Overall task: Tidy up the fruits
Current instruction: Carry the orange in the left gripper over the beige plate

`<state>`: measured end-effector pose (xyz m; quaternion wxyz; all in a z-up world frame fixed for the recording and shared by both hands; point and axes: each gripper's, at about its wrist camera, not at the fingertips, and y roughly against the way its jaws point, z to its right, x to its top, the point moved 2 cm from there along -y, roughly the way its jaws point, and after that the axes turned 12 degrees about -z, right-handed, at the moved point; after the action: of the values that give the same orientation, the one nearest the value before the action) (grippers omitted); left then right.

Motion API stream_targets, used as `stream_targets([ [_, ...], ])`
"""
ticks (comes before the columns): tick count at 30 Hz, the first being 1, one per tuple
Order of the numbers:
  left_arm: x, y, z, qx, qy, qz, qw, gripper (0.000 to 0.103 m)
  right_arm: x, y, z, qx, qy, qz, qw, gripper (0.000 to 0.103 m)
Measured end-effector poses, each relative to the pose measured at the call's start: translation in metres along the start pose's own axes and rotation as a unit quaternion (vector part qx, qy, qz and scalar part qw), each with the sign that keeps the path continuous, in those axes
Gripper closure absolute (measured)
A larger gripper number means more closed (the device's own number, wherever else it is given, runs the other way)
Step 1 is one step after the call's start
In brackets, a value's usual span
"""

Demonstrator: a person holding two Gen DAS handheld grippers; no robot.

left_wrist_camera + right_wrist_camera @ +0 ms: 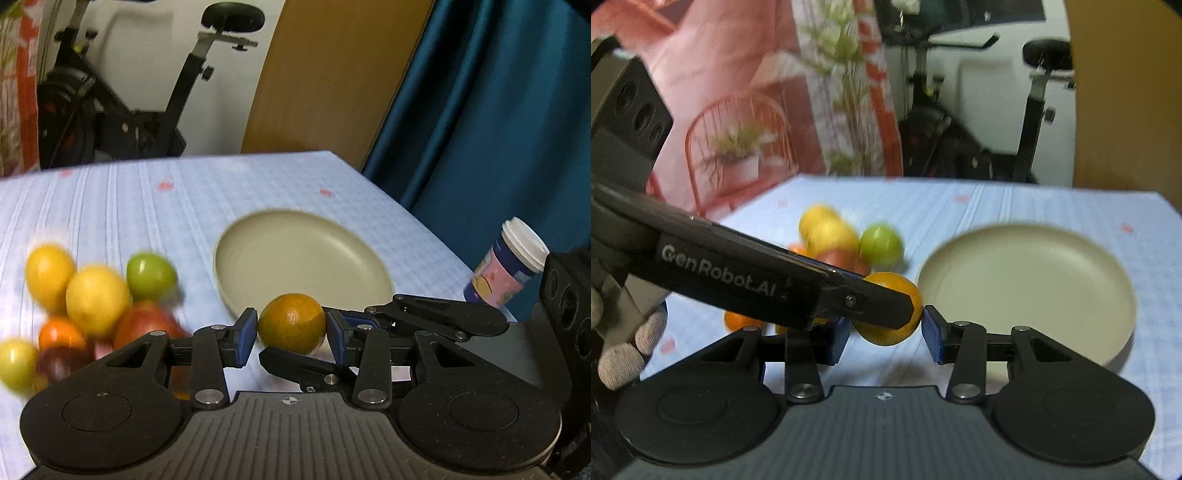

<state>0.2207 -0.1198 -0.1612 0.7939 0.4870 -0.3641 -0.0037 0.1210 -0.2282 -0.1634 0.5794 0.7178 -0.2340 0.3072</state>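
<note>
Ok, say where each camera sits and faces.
Left wrist: on the left gripper, looking forward and down along its fingers at the orange and plate; fingers of the right gripper cross in from the right.
Right wrist: on the right gripper, same aim; the left gripper and a gloved hand enter from the left.
Shared: orange, plate, fruit pile.

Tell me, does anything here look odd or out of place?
Yes: the left tongs and the right tongs both grip the same orange at once, crossing each other just at the near rim of the plate. One pair would seem enough for a single fruit. Nothing looks spilled or damaged.
</note>
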Motion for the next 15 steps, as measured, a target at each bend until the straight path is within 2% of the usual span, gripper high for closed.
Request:
stream_targets([
  [4,0.023,-0.022,-0.009,-0.003,0.018,-0.010,0.9998,0.060,0.018,-0.016,0.016,-0.019,0.016,-0.004,1.000,0.058],
  [8,0.038,-0.044,-0.013,0.011,0.023,-0.025,0.9994,0.060,0.027,-0.039,0.035,-0.023,-0.002,-0.020,1.000,0.058],
  [15,0.040,-0.060,-0.021,0.038,0.022,-0.054,0.9975,0.060,0.029,-0.065,0.048,-0.021,-0.019,-0.051,0.998,0.058],
])
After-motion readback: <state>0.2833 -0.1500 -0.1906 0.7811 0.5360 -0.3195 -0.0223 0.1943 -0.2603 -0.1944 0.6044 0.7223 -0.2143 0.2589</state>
